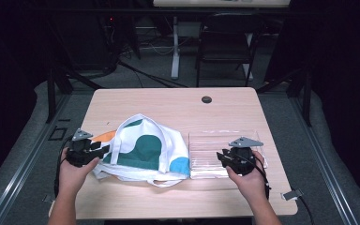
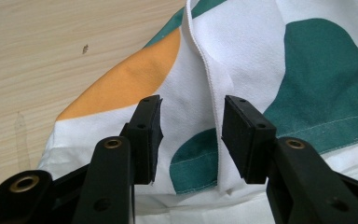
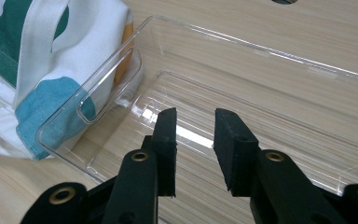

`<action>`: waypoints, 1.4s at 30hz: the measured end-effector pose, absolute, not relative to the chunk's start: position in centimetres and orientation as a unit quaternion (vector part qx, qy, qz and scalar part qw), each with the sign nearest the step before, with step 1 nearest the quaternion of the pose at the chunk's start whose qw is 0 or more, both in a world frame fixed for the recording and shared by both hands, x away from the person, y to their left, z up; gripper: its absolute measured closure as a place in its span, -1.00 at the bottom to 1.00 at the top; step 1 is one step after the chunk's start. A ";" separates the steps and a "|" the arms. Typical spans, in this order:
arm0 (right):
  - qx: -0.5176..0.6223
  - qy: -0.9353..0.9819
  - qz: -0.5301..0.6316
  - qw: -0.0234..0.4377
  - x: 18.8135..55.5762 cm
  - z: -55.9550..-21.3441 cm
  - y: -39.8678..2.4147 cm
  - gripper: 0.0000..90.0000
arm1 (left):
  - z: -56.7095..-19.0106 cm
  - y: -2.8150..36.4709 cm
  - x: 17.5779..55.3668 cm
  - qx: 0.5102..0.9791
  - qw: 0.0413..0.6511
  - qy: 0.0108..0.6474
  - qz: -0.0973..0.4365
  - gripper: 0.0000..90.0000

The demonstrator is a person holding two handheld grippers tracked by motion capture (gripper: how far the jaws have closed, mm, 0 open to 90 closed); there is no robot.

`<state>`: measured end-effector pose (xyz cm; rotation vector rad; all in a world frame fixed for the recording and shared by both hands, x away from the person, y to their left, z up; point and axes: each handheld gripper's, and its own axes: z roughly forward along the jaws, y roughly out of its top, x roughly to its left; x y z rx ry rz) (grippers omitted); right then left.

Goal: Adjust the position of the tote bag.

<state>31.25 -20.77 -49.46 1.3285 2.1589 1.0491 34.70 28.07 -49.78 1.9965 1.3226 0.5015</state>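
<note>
Hovering both tools at the start of the grasp, I judge: nothing is lifted yet. My left tool (image 2: 191, 135) is released, jaws parted over the tote bag (image 1: 145, 150), straddling a white seam near its left end. My right tool (image 3: 195, 149) is also released, poised above the near edge of the clear tray (image 3: 261, 107). The bag lies flat on the tabletop (image 1: 168, 101), touching the tray's left wall, long axis running left-right, its handles trailing toward me. Next I'd lower and clench on fabric and rim.
</note>
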 end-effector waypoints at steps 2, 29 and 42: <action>0.475 0.769 0.378 0.198 31.2 -49.5 -20.7 0.55 | -49.8 28.1 34.7 0.768 0.339 0.508 0.194 0.28; 0.470 0.772 0.379 0.196 30.9 -49.7 -20.3 0.49 | -51.6 27.7 35.7 0.783 0.317 0.518 0.138 0.30; 0.474 0.766 0.391 0.188 31.0 -49.8 -20.2 0.27 | -52.2 26.7 35.9 0.797 0.314 0.503 0.116 0.31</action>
